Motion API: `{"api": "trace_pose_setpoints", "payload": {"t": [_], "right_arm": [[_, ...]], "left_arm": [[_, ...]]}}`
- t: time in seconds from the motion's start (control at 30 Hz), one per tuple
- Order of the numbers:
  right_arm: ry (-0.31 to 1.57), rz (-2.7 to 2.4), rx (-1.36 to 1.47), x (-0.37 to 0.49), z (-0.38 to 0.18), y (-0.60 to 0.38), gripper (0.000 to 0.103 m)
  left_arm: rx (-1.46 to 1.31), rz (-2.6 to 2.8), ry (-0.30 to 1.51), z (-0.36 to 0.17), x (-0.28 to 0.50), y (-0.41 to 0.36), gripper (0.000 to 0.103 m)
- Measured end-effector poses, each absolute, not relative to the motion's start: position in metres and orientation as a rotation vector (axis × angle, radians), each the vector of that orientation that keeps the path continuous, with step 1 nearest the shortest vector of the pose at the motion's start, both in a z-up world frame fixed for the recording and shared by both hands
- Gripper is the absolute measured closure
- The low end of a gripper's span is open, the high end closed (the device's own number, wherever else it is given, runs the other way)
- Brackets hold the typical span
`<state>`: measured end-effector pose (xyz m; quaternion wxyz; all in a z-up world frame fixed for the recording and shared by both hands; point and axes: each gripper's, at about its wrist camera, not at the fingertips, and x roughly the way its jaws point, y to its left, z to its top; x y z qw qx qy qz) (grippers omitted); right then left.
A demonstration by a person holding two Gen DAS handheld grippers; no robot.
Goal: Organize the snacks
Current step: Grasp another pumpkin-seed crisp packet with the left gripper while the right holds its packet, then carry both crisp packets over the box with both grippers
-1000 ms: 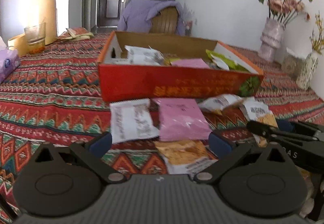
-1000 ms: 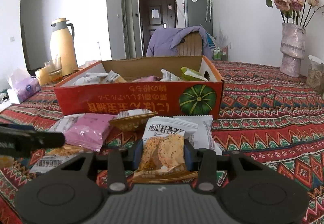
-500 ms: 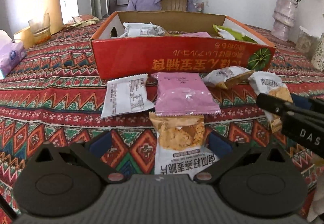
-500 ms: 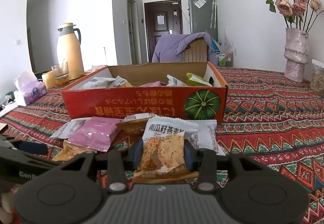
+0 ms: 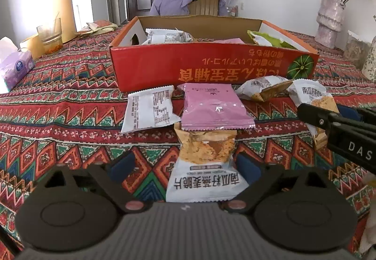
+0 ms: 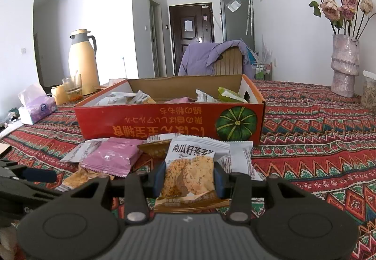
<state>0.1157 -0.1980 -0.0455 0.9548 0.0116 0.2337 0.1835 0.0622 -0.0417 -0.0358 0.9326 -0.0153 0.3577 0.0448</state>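
Left wrist view, left to right. The white snack packet with printed text (image 5: 149, 109) lies flat on the table (image 5: 58, 104), which is covered in a red patterned cloth, just in front of the open red cardboard box (image 5: 211, 67). Beside it lies the pink foil packet (image 5: 215, 107), its near edge overlapping the top of the white-and-orange oat crisp packet (image 5: 206, 166). A second ago that oat crisp packet showed only partly at the bottom of this view; it now lies fully between the two blue fingertips (image 5: 122, 163) of the left claw (image 5: 185, 164), the view having dropped closer to the table. The left claw is released: its jaws have just been closing slightly, yet neither pad touches the packet. Further right, a small gold-and-white packet (image 5: 264, 89) rests against the box front.

Right wrist view. The right claw (image 6: 189, 180) is clenched on a second oat crisp packet (image 6: 190, 173), held upright between both pads, in front of the box; grip and position match the earlier frames. A white packet (image 6: 240, 159) lies just behind it on the right.
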Motion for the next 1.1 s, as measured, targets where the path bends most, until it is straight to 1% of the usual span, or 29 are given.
{"api": "trace_pose_setpoints", "payload": {"t": [0.03, 0.07, 0.1, 0.17, 0.23, 0.4, 0.43, 1.1], "right_arm": [[0.474, 0.374, 0.024, 0.116, -0.045, -0.198, 0.062], [0.474, 0.374, 0.025, 0.116, -0.045, -0.198, 0.062], [0.474, 0.374, 0.025, 0.116, -0.045, -0.198, 0.062], [0.472, 0.374, 0.023, 0.116, -0.045, -0.198, 0.062], [0.47, 0.373, 0.019, 0.116, -0.045, -0.197, 0.062], [0.467, 0.374, 0.015, 0.115, -0.045, -0.197, 0.062], [0.467, 0.373, 0.015, 0.115, -0.045, -0.197, 0.062], [0.438, 0.365, 0.001, 0.11, -0.044, -0.196, 0.064]], "left_arm": [[-0.029, 0.093, 0.728, -0.035, 0.062, -0.042, 0.015], [-0.026, 0.092, 0.723, -0.034, 0.061, -0.042, 0.023], [-0.023, 0.087, 0.717, -0.033, 0.06, -0.043, 0.028], [-0.017, 0.073, 0.709, -0.032, 0.058, -0.044, 0.042], [-0.015, 0.062, 0.704, -0.032, 0.057, -0.045, 0.048], [0.004, 0.044, 0.688, -0.032, 0.051, -0.046, 0.052], [0.003, 0.038, 0.684, -0.032, 0.05, -0.045, 0.056], [0.009, 0.024, 0.587, -0.015, 0.025, -0.036, 0.059]]}}
